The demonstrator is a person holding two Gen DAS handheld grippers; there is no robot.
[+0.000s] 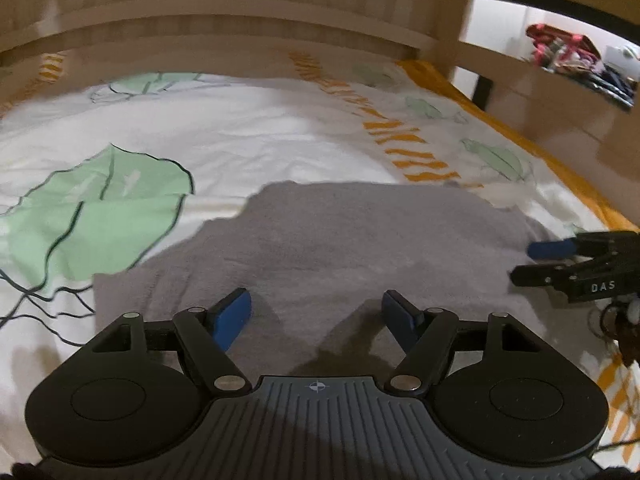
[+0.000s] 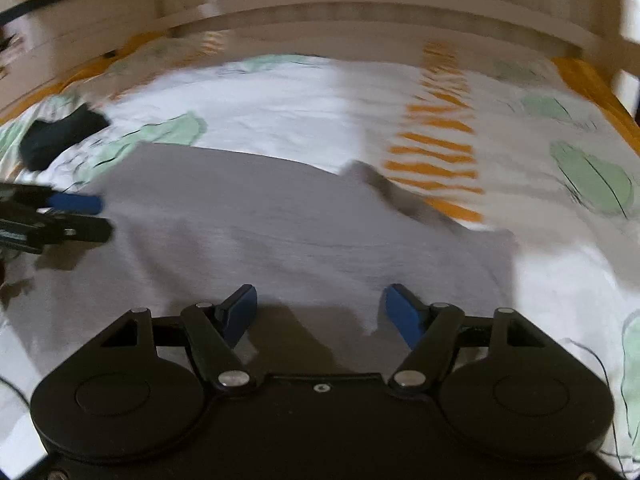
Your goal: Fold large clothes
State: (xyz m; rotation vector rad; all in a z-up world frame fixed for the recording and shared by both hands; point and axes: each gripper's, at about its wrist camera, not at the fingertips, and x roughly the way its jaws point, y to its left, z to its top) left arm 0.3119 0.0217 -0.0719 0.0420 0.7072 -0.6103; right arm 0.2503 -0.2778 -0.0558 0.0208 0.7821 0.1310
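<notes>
A grey garment (image 1: 340,248) lies spread on the bed, its far edge uneven; it also shows in the right wrist view (image 2: 280,220), with a sleeve (image 2: 400,196) sticking out at the upper right. My left gripper (image 1: 316,316) is open and empty just above the garment's near part. My right gripper (image 2: 320,312) is open and empty over the garment's near edge. The right gripper shows at the right edge of the left wrist view (image 1: 568,264). The left gripper shows at the left edge of the right wrist view (image 2: 60,216).
The bed sheet (image 1: 240,128) is white with green leaves and orange stripes. A wooden headboard (image 1: 240,28) runs along the far side. A dark object (image 2: 60,136) lies on the sheet at far left. A shelf with colourful clothes (image 1: 576,60) stands at the right.
</notes>
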